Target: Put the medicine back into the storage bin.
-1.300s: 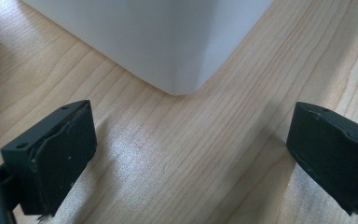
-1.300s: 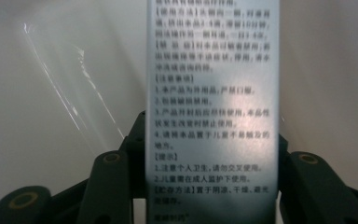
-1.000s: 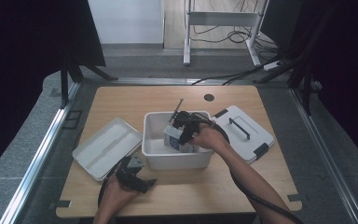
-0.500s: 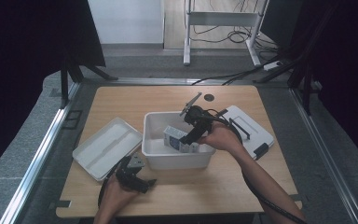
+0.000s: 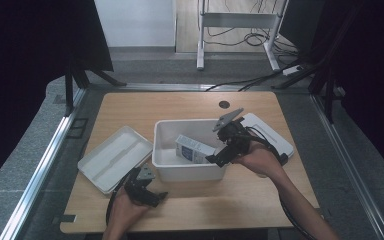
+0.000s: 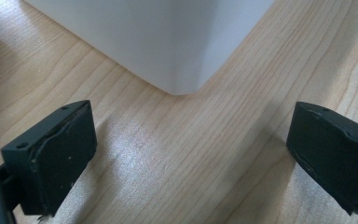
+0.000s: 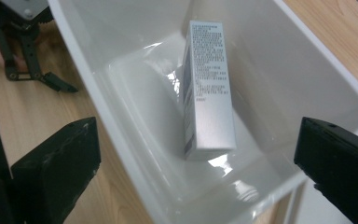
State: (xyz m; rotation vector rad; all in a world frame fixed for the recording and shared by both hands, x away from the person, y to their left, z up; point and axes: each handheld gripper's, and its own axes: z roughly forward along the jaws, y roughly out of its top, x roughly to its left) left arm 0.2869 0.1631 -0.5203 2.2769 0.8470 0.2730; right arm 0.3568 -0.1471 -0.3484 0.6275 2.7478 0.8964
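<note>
A white rectangular bin stands mid-table with a silver-white printed carton lying tilted inside it. In the right gripper view the carton leans on the bin's floor and wall. My right gripper hovers at the bin's right end; its jaws have just been opening and now stand wide, with nothing pressed between them. My left gripper rests open on the table in front of the bin's near left corner, its jaws wide apart over bare wood.
A white lid lies left of the bin. A second white lid or tray lies right of the bin, behind my right hand. The table has a round hole at the back.
My right gripper has drawn back to the right and upward out of the bin and opened, and the carton stays inside the bin. The left gripper has not moved.
</note>
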